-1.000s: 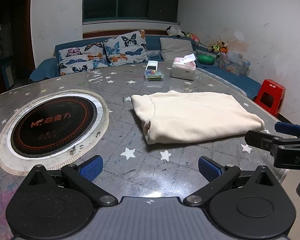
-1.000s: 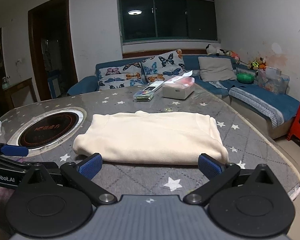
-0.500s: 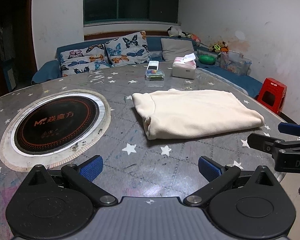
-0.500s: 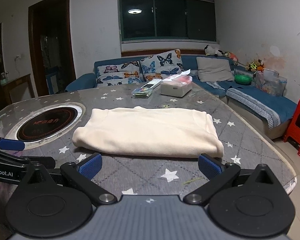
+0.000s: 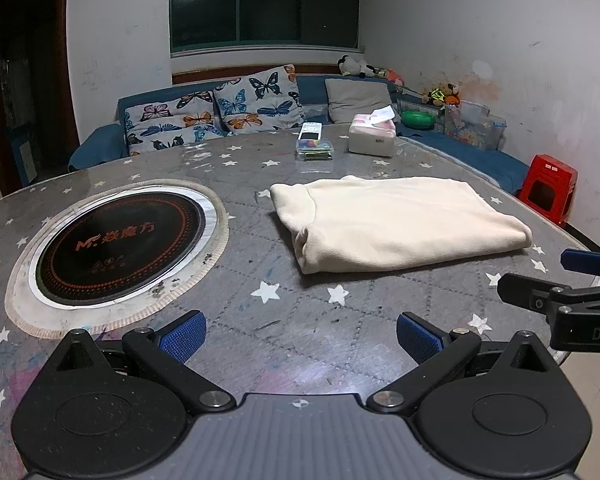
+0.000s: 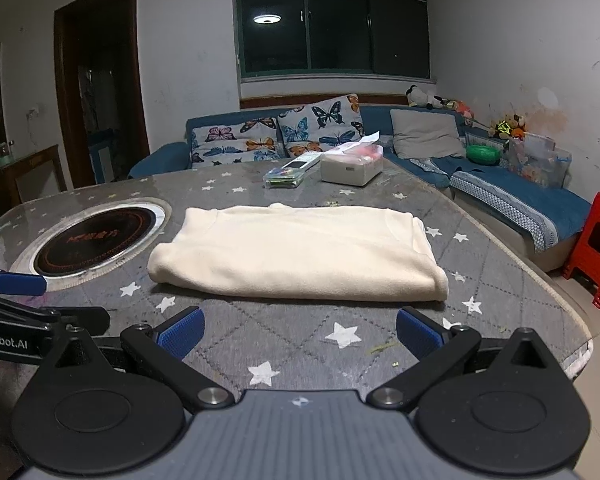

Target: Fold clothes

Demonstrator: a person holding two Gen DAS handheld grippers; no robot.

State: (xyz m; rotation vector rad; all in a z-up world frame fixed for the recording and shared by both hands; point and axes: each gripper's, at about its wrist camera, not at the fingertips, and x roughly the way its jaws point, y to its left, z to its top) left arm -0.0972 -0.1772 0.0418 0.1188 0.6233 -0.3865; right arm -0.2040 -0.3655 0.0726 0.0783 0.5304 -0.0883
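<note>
on my left the round cooktop (image 5: 118, 240) sits set into the star-print table (image 5: 260, 320). my left gripper (image 5: 300, 330) hangs spread wide, empty. the folded cream garment (image 6: 296, 254) lies flat mid-table, apart from both. my right gripper (image 6: 298, 330) is wide too, holding nothing.

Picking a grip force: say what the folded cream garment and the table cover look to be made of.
Folded cream garment: apparently soft fleece or brushed knit, matte, with a slightly fuzzy nap and thick rounded folds. Table cover: seemingly grey quilted fabric, diamond stitching and printed white stars; glare suggests a clear glossy layer on top, though that is uncertain.
</note>
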